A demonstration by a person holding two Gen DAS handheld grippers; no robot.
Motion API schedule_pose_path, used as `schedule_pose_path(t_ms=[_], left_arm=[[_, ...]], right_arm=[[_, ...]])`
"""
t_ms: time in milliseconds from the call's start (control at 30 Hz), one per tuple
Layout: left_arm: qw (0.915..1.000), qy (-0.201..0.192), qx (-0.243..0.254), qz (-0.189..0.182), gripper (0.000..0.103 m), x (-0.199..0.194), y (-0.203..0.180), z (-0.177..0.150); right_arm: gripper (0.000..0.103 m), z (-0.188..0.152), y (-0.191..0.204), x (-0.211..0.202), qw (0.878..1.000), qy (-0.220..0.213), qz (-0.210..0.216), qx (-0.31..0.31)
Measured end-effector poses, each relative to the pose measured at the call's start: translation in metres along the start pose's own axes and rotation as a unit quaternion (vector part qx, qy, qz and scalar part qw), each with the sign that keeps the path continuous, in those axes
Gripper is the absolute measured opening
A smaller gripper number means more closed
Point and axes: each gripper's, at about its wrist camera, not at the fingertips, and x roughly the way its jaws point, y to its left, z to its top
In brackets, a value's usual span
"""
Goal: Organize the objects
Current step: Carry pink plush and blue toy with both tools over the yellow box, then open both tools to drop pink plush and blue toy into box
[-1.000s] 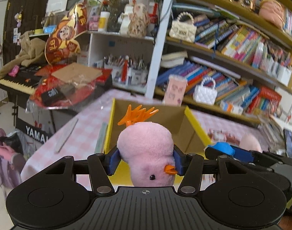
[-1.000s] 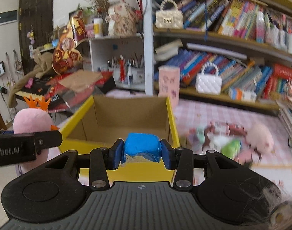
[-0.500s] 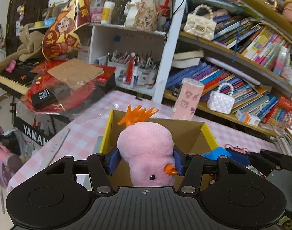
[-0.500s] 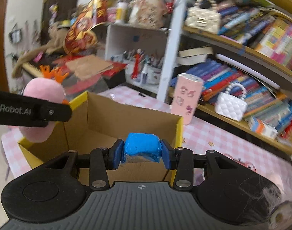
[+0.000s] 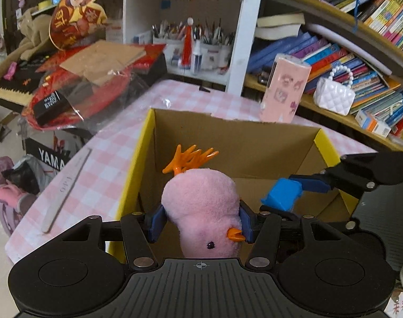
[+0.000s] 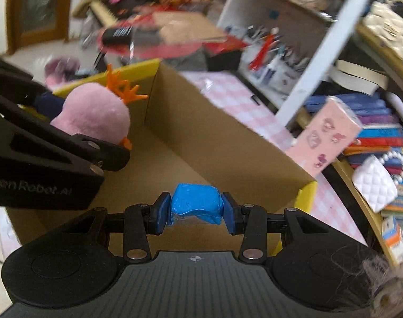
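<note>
- The big cardboard box (image 5: 236,143) with yellow edges sits open on the pink checked table (image 5: 106,159). Both toys hang over its open top, so I think the job now is to drop them in.
- The left claw (image 5: 200,222) is pinching the pink chick (image 5: 201,206) by its sides. The chick is held with its orange beak pointing down, near the left wall of the box.
- To do this well, lower the chick a bit more toward the brown floor, then let go. It is soft and will land gently.
- The right claw (image 6: 193,209) is pinching the blue block (image 6: 195,202). It hangs over the right part of the box.
- The two claws are close together inside the box. Keep them apart so they do not bump, and let one toy go first.
- The box walls are thin. A knock from a claw could push the box along the table.
- Behind the box stands a tall pink packet (image 5: 285,90), close to the back wall. Do not tip it.
- A white little bag (image 5: 335,95) sits on the bookshelf (image 5: 360,39), well away.
- A long grey ruler (image 5: 66,188) lies on the table to the left, out of the way.
</note>
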Motion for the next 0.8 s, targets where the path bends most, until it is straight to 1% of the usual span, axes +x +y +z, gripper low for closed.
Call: schedule_pose_path(t_ms=[100, 167, 300, 400, 467, 500, 533, 567, 600, 633, 667, 800], left_arm=[[0.9999, 0.009, 0.009, 0.004, 0.055, 0.007, -0.005, 0.001], [0.9995, 0.013, 0.027, 0.014, 0.055, 0.011, -0.009, 0.002], [0.9981, 0.019, 0.052, 0.026, 0.056, 0.016, -0.015, 0.002], [0.9974, 0.017, 0.064, 0.028, 0.056, 0.017, -0.019, 0.001], [0.9978, 0.013, 0.06, 0.024, 0.057, 0.016, -0.019, 0.0], [0.9984, 0.006, 0.053, 0.019, 0.057, 0.014, -0.018, 0.0], [0.9987, -0.004, 0.047, 0.017, 0.061, 0.011, -0.017, 0.0], [0.9988, -0.02, 0.041, 0.016, 0.07, 0.006, -0.017, 0.0], [0.9984, -0.038, 0.038, 0.017, 0.075, 0.001, -0.017, 0.0], [0.9977, -0.054, 0.037, 0.018, 0.083, -0.005, -0.017, 0.001], [0.9967, -0.07, 0.037, 0.019, 0.085, -0.012, -0.017, 0.001], [0.9931, -0.108, 0.037, 0.023, 0.085, -0.036, -0.016, 0.004]], right_arm=[[0.039, 0.002, 0.002, 0.009, 1.0, 0.019, 0.012, -0.022], [0.039, 0.003, 0.002, 0.014, 0.999, 0.036, 0.03, -0.024], [0.039, 0.002, 0.005, 0.022, 0.997, 0.063, 0.039, -0.035], [0.039, 0.002, 0.006, 0.021, 0.997, 0.062, 0.034, -0.033], [0.039, 0.002, 0.005, 0.02, 0.997, 0.058, 0.029, -0.029], [0.039, 0.002, 0.005, 0.019, 0.998, 0.053, 0.026, -0.027], [0.039, 0.001, 0.005, 0.017, 0.998, 0.047, 0.024, -0.026], [0.04, 0.0, 0.005, 0.013, 0.999, 0.038, 0.021, -0.023], [0.042, 0.001, 0.004, 0.01, 0.999, 0.027, 0.016, -0.02], [0.048, 0.0, 0.004, 0.005, 1.0, 0.012, 0.006, -0.014], [0.051, -0.001, 0.003, 0.001, 1.0, -0.001, 0.0, -0.007], [0.051, 0.0, -0.002, -0.021, 0.999, -0.031, -0.014, 0.037]])
